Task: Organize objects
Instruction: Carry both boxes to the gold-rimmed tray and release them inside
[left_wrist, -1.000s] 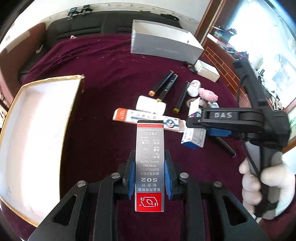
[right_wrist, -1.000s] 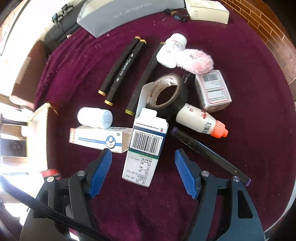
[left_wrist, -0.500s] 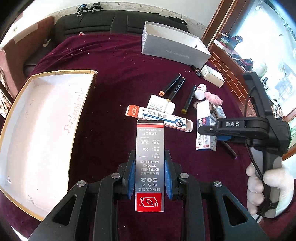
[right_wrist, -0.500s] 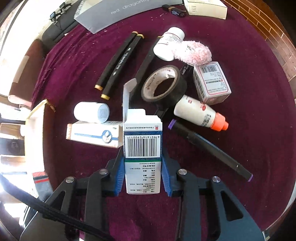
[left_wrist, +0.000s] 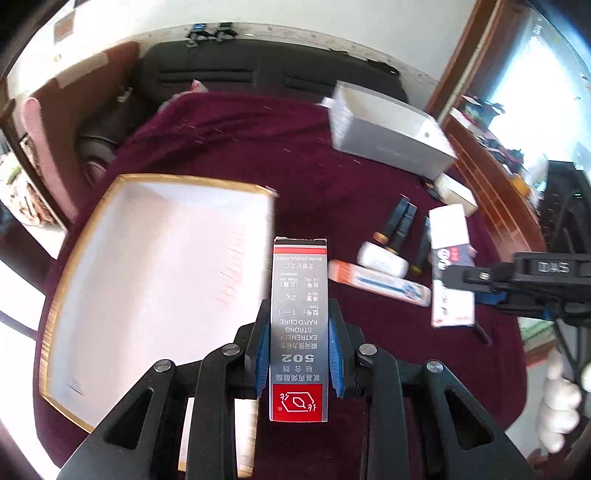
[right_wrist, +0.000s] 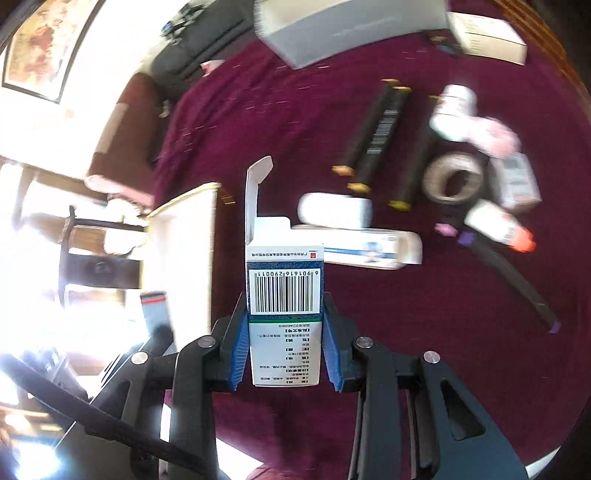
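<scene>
Left tool (left_wrist: 298, 347) clamped on the light, crushable glue carton (left_wrist: 299, 325), carried beside the white tray (left_wrist: 155, 280). Right tool (right_wrist: 285, 352) clamped on the thin barcode carton (right_wrist: 284, 295), flap open, above the worktop (right_wrist: 406, 332); best gripped flat-sided, gently.

I see a glossy silver-and-red cardboard glue box (left_wrist: 298, 325) between my blue ribbed plastic pads (left_wrist: 260, 354); matt printed cardboard medicine box (right_wrist: 284, 314); napped maroon cloth (left_wrist: 221, 147); smooth white, gold-edged tray (left_wrist: 155, 280) at left.
</scene>
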